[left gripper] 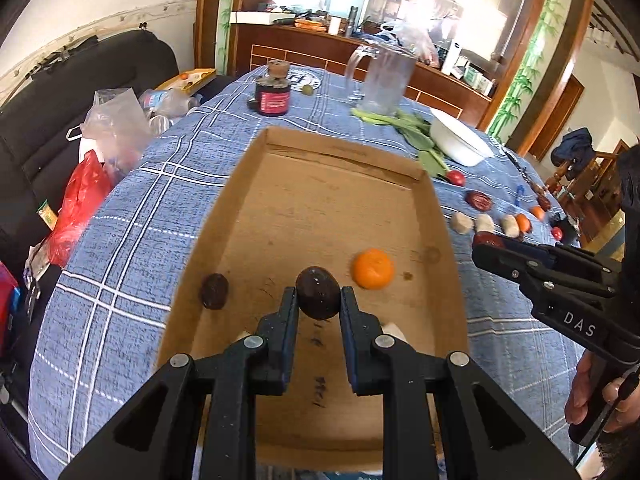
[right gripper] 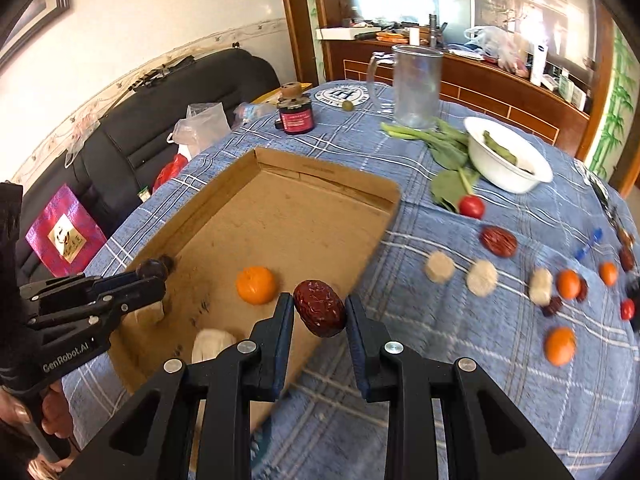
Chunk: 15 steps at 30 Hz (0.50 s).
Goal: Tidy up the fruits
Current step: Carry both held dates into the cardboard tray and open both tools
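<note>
A shallow cardboard tray [left gripper: 328,184] lies on the blue checked tablecloth, also in the right wrist view [right gripper: 280,216]. In it are an orange [left gripper: 372,269], a dark wrinkled fruit [left gripper: 214,291] and pale pieces [right gripper: 212,344]. My left gripper [left gripper: 319,296] is shut on a dark brown round fruit [left gripper: 318,292] above the tray floor; it also shows in the right wrist view [right gripper: 154,270]. My right gripper [right gripper: 320,308] is shut on a red date [right gripper: 320,307] over the tray's right wall; it shows in the left wrist view [left gripper: 486,240].
Right of the tray lie loose fruits: red dates [right gripper: 498,241], small oranges [right gripper: 560,346], pale pieces [right gripper: 482,278], a red tomato [right gripper: 472,206]. A white bowl [right gripper: 508,156], greens [right gripper: 448,152], a clear jug [right gripper: 416,88] and a dark jar [right gripper: 296,114] stand behind. A black sofa [right gripper: 160,120] is left.
</note>
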Available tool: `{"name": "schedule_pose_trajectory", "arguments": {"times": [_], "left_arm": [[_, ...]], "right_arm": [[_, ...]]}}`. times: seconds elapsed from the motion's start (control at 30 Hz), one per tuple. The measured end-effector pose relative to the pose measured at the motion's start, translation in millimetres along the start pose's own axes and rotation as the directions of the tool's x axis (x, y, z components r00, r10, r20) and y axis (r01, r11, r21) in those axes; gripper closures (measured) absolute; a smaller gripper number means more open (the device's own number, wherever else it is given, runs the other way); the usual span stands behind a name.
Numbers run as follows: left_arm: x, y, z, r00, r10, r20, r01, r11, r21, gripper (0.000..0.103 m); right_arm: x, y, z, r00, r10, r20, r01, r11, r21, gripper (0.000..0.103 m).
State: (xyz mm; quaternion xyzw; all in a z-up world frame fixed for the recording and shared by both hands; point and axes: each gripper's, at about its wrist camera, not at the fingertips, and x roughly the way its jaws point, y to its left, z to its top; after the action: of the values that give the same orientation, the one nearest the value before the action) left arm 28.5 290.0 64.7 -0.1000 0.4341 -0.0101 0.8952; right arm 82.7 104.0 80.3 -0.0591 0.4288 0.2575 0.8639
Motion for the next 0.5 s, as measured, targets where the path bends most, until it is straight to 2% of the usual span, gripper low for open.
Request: {"name": "schedule_pose_trajectory", "arguments": {"times": [0.2, 0.5], "left_arm": [[22, 13, 15, 1.0, 0.011, -0.024, -0.011, 1.0, -0.017, 0.083], [54, 24, 31, 0.997, 0.009, -0.076, -0.012, 0.999, -0.034, 0.083]], "right_arm": [[29, 7, 20, 1.0, -0.002, -0.016, 0.002, 1.0, 0.004, 0.074], [81, 6, 31, 0.995, 0.015, -0.094, -0.012, 0.999, 0.032, 0.074]]}}
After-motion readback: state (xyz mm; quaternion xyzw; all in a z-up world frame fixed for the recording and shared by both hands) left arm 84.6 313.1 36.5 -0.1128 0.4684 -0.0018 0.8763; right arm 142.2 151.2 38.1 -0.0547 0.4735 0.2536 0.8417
